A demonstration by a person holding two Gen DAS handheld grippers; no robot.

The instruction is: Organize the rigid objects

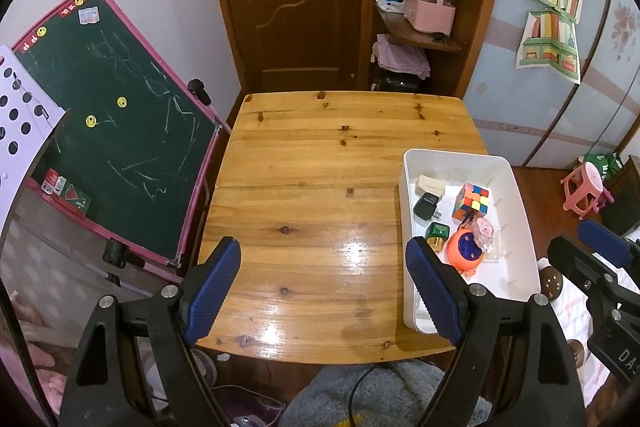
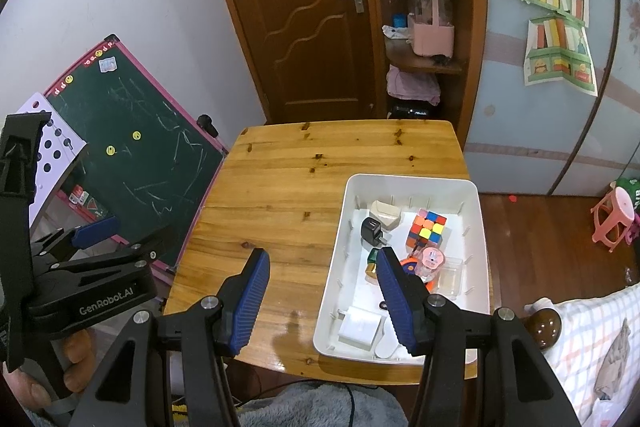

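While both grippers hover over wooden table (image 1: 304, 195), left gripper (image 1: 324, 291) jaws apart, empty, right gripper (image 2: 320, 301) jaws apart, empty, Rubik's cube (image 2: 426, 231), black charger (image 2: 372, 231) inside white bin (image 2: 478, 227)

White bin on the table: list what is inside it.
The white bin holds a puzzle cube, black charger, beige block, green bottle, orange toy and white box. The right claw partly covers some.

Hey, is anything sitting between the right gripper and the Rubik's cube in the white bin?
Partly. The right gripper hangs open at the bin's near left edge; the orange toy and pink item lie just before the Rubik's cube.
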